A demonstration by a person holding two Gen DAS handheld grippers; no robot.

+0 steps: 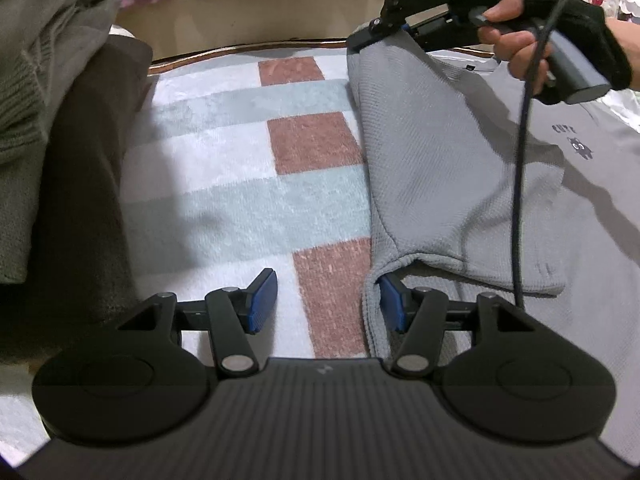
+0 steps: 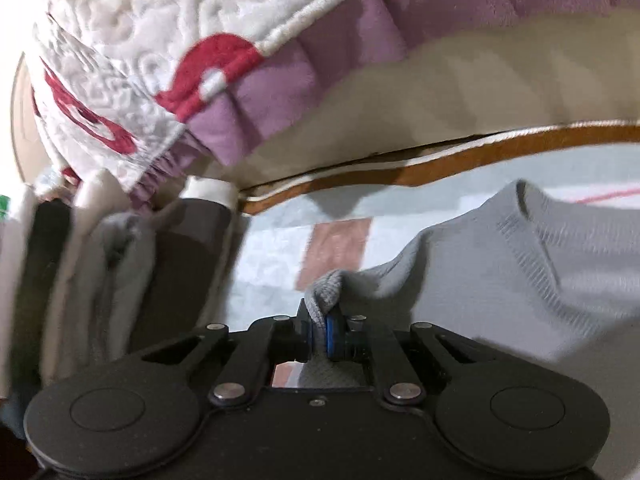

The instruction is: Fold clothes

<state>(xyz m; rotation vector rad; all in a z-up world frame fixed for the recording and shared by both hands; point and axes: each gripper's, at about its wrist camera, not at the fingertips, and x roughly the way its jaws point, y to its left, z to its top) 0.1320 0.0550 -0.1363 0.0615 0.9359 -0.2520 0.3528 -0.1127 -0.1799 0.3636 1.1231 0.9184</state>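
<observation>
A light grey waffle-knit shirt [image 1: 432, 160] with a small cat print lies on the right, its left side folded over as a long flap. My left gripper [image 1: 328, 302] is open at the flap's near corner. Its right pad [image 1: 394, 304] is tucked under the fabric edge and its left pad [image 1: 262, 300] stands over the mat. My right gripper [image 1: 362, 40], held by a gloved hand [image 1: 520, 36], is shut on the flap's far corner. In the right wrist view the right gripper [image 2: 320, 330] pinches a bunch of grey shirt [image 2: 500, 264] near the collar [image 2: 528, 208].
A checked mat [image 1: 240, 200] in white, pale blue and brown squares lies under the shirt. A dark garment [image 1: 80, 200] and a grey-green knit [image 1: 40, 60] are piled on the left. A white quilt with a purple frill [image 2: 280, 92] hangs beyond the mat's brown trim [image 2: 440, 168]. A black cable [image 1: 520, 180] crosses the shirt.
</observation>
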